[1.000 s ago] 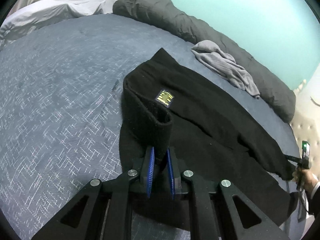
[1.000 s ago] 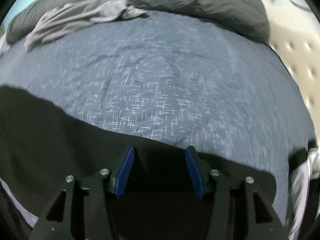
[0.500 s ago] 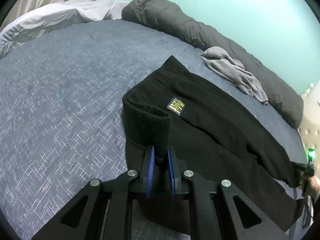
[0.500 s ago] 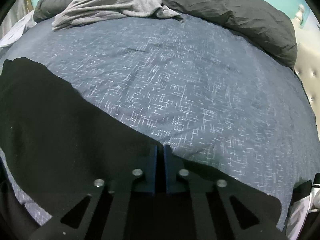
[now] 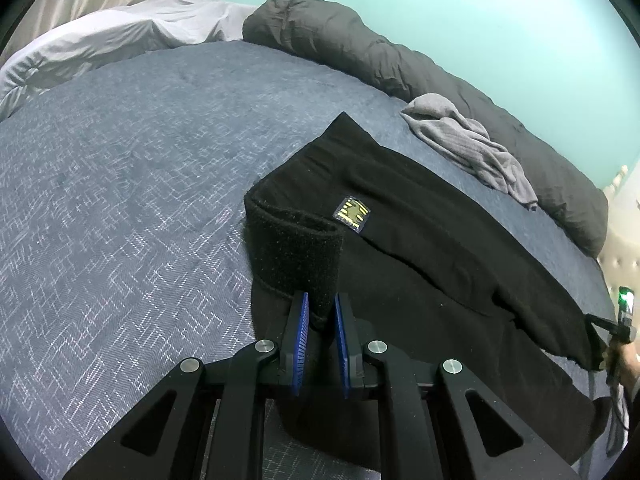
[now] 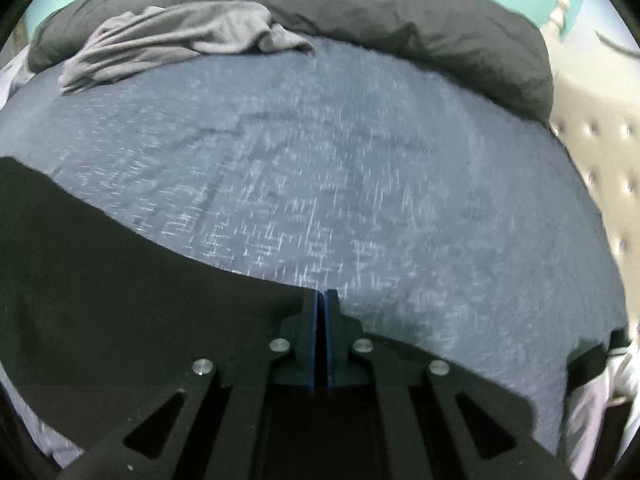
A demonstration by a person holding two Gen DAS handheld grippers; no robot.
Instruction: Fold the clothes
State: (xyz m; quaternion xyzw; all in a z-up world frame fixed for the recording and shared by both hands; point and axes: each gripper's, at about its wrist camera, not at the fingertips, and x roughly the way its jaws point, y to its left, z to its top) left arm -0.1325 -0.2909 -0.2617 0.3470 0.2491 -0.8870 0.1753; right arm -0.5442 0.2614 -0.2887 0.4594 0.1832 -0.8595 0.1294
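Since a second ago our right gripper (image 6: pixel 320 300) has clamped the black garment's (image 5: pixel 440 240) far edge; our left gripper (image 5: pixel 321 316) grips its waistband (image 5: pixel 296 248). Spread on the bed (image 5: pixel 120 200), it needs lifting together.

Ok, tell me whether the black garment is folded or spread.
Mostly spread: the black garment lies long across the bed, only its waistband end lifted and curled in the left gripper.
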